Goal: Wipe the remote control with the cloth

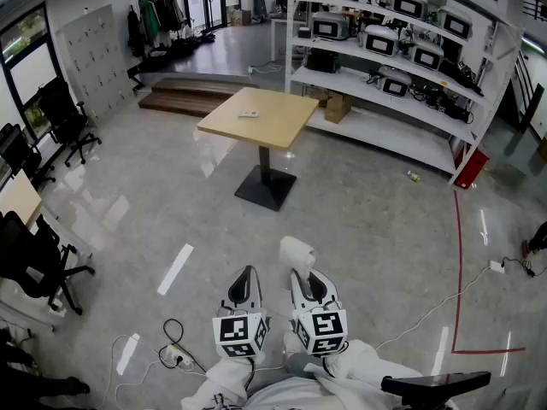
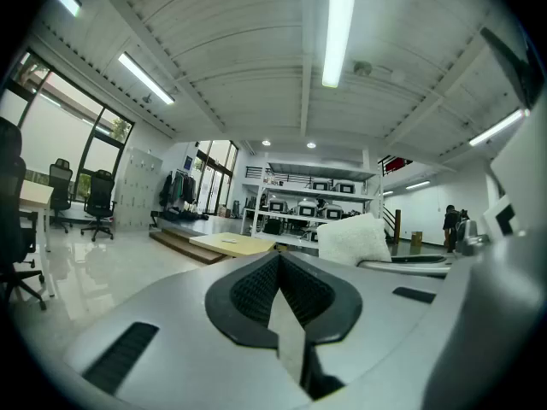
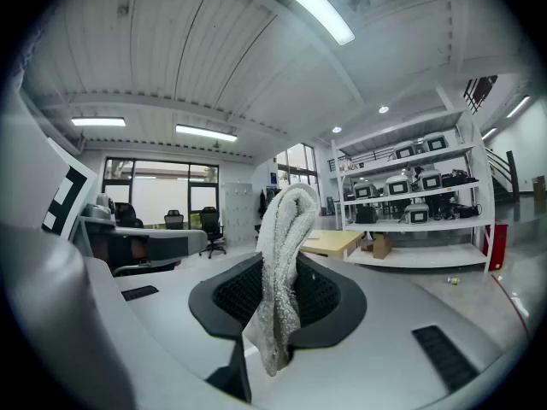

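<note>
A small white remote control [image 1: 249, 114] lies on the square wooden table [image 1: 272, 128], far ahead of me. Both grippers hang close to my body, low in the head view. My right gripper [image 1: 299, 272] is shut on a white terry cloth [image 3: 282, 263], which sticks up from between its jaws; the cloth [image 1: 297, 252] shows above the gripper's tip, and as a white lump [image 2: 353, 239] at the right of the left gripper view. My left gripper [image 1: 246, 276] is shut with nothing in it. The table [image 2: 235, 244] is small and distant beyond its jaws.
Metal shelving [image 1: 402, 67] with grey machines stands behind the table. Low wooden steps [image 1: 184, 92] lie at the back left. Black office chairs [image 1: 38, 259] line the left side. Cables and a power strip [image 1: 175, 353] lie on the glossy floor near my feet, red tape [image 1: 459, 263] at right.
</note>
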Tool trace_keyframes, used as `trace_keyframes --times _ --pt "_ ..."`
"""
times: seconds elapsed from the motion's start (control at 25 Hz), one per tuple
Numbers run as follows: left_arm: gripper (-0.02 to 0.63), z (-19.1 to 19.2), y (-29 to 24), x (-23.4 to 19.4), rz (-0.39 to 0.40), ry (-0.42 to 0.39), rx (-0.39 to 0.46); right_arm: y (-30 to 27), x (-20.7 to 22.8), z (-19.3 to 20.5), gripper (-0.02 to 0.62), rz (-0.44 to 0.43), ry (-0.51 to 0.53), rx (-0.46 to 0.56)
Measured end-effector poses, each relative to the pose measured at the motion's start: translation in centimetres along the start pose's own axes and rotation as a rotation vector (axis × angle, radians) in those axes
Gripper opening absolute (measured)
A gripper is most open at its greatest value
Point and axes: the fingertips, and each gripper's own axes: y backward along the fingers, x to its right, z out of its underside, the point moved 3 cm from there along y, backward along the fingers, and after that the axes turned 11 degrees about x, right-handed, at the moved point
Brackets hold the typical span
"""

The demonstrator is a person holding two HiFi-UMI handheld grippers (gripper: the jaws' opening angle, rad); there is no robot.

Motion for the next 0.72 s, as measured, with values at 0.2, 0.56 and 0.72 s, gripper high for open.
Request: trace_keyframes --times 0.2,0.56,0.72 --pt "0.002 0.3 -4.1 -0.5 0.001 -0.003 -0.004 -3.6 2.2 0.0 0.089 -0.002 -0.005 -0.008" --pt "0.002 0.8 -11.2 -0.4 0.005 -0.012 -0.019 -9.0 6.8 0.5 0.089 -0.005 -0.023 -0.032" --pt "0.002 1.3 -13.3 -0.3 -0.006 -0.017 -0.023 -10.8 8.6 1.0 0.089 -0.013 -0.023 -0.043"
